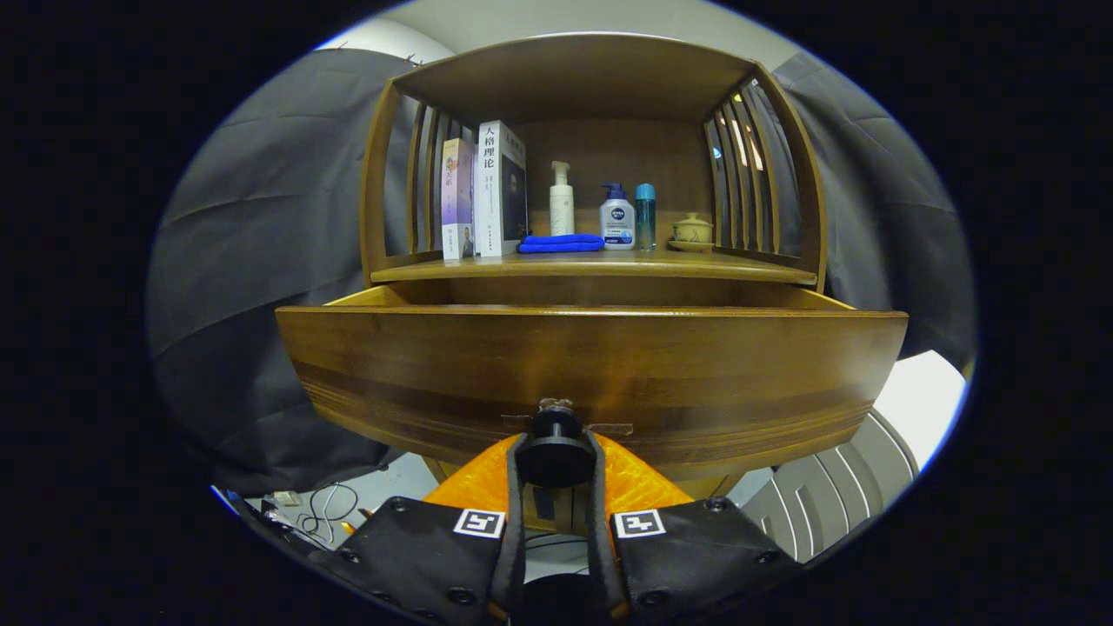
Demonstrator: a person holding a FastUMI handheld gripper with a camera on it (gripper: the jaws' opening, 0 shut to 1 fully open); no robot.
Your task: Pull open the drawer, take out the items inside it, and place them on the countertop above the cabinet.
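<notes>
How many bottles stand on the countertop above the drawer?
3, in a row beyond the tongs: white pump bottle behind the blue cloth, short pump bottle, teal bottle beside it. Others might be hidden behind the books.

The countertop [600,265] carries two books [483,193] left of a blue cloth [561,244], a white pump bottle [562,200] behind the cloth, two more bottles [628,217] and a lidded cup [693,230] to its right.

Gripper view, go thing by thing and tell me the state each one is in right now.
Drawer: pulled partly open, inside hidden.
Knob: gripped.
Gripper: jaws shut on knob.
Books: upright.
Blue cloth: folded flat.
Pump bottles: upright, capped.
Lidded pot: lid on.
</notes>
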